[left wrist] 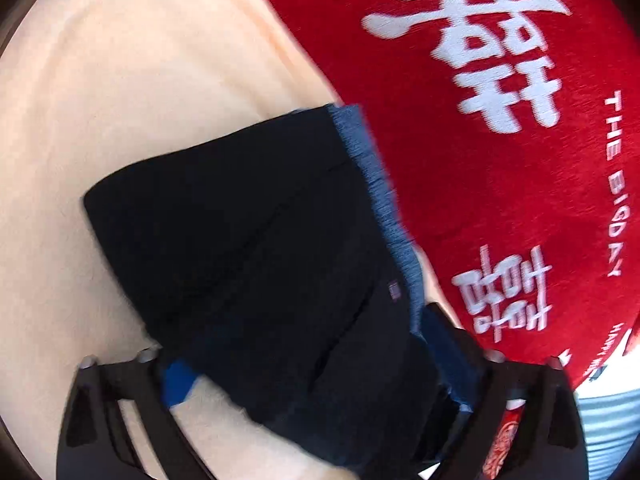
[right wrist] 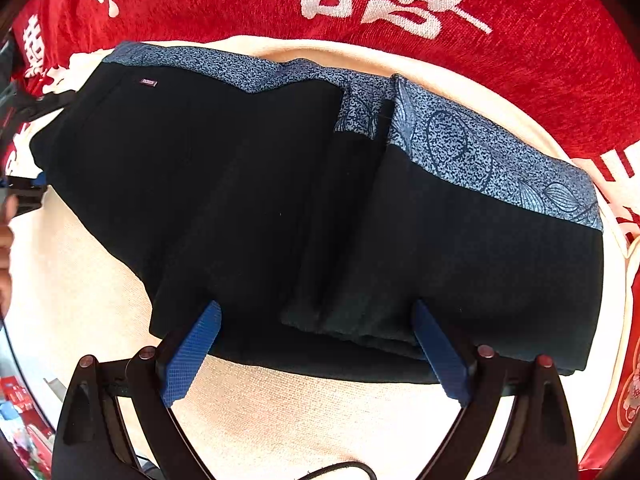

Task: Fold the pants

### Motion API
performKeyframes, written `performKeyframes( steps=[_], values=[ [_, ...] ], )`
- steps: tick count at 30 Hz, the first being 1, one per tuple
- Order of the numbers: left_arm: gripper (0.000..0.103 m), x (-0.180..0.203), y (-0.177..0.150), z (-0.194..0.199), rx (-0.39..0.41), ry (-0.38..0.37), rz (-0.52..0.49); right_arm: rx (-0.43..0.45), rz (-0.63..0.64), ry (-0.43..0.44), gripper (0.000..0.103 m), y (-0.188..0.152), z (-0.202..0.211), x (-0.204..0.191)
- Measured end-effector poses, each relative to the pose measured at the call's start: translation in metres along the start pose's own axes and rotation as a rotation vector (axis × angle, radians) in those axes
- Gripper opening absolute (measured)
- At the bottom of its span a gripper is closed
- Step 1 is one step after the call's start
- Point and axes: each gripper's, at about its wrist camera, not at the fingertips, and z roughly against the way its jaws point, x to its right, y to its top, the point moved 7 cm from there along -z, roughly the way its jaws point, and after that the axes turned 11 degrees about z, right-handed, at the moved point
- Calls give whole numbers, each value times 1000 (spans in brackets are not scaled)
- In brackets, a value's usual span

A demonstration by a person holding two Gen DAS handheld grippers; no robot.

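One pair of pants (right wrist: 248, 200) lay in front of you, black with a speckled blue waistband (right wrist: 492, 156), folded into a thick bundle on a cream cloth (right wrist: 300, 420). That cream cloth sat on top of one red cloth (right wrist: 540, 52) printed with large white characters, and what carried the two cloths could not be made out.

Two grippers were in play. Your right gripper (right wrist: 316, 352) was spread wide, its two blue fingertips (right wrist: 192, 356) resting at the near edge of the bundle, one on each side of the folded leg layers; it gripped nothing. Your left gripper (left wrist: 316, 376) stood over one end of the same bundle, where the waistband (left wrist: 384, 200) ran beside the red cloth (left wrist: 500, 180). The black fabric (left wrist: 248, 248) passed between its fingers, and one blue pad (left wrist: 178, 382) showed at the fabric's left edge, apart from the other finger on the far side. Motion blur and the cloth covering the pads meant you could not tell whether that gripper was clamped on the pants or merely straddling them.

A small label (right wrist: 148, 83) was sewn just below the waistband, and the left-hand view showed it too (left wrist: 394, 290). No containers were in sight.
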Motion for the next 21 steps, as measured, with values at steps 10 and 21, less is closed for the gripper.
performKeyframes(
  steps=[10,21],
  values=[
    [34,29,-20,11,163,338,-419,81,-51,103,96,28,54,13],
    [34,77,-88,6,319,530,-967,47,24,617,97,188,96,-57]
  ],
)
